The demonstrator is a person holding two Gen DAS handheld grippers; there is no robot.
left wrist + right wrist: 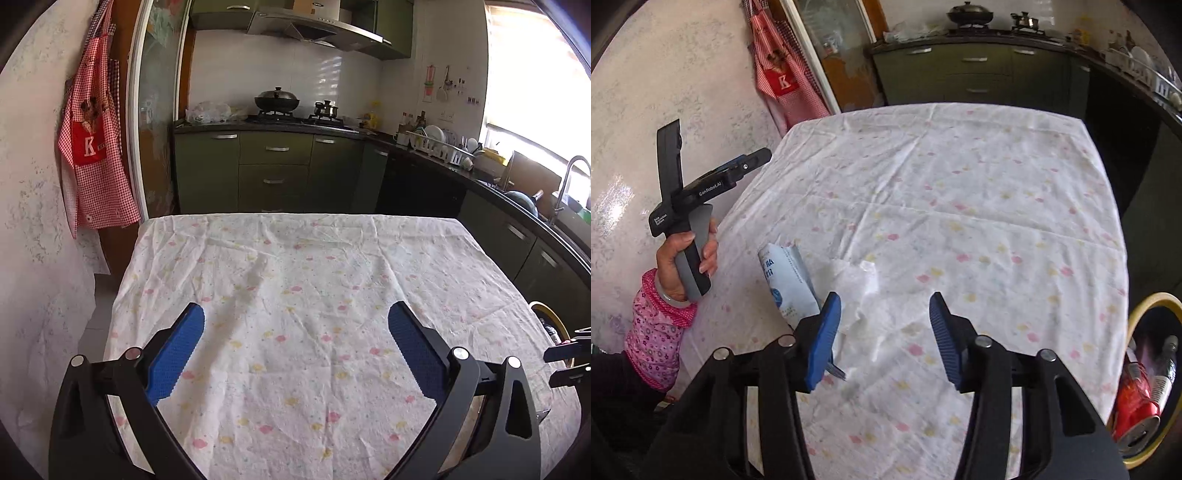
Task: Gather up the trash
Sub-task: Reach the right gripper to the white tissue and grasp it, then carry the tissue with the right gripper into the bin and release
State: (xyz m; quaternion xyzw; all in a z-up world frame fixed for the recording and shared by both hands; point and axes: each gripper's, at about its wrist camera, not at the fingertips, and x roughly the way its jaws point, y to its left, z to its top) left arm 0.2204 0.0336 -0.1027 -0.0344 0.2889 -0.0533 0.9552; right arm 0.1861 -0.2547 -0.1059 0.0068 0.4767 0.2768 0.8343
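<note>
- The left gripper [295,325] hovers over a table draped in a floral tablecloth [303,280], its two blue pads [177,354] spread wide with only bare cloth between them.
- In the right wrist view, the person's left hand [683,266] wraps the grey handle of that gripper from below, a pink floral sleeve [657,332] at the wrist, the tool raised off the table's left edge and pointing out over the cloth.
- The right gripper [886,325] tilts down at the table, jaws partly apart and gripping nothing; only cloth and the edge of a tissue lie between them.
- One white-and-blue packet [786,280] lies just left of the right gripper's left finger, partly hidden behind it.
- One crumpled white tissue [857,291] lies touching the packet, just ahead of the same finger.
- A yellow-rimmed trash bin [1145,306] stands below the table's edge, to the right of the right gripper.
- Inside it are one crushed red can [1134,406] and one bottle [1167,362].
- One red gingham apron [96,147] hangs on the wall, far ahead and left of the left gripper.
</note>
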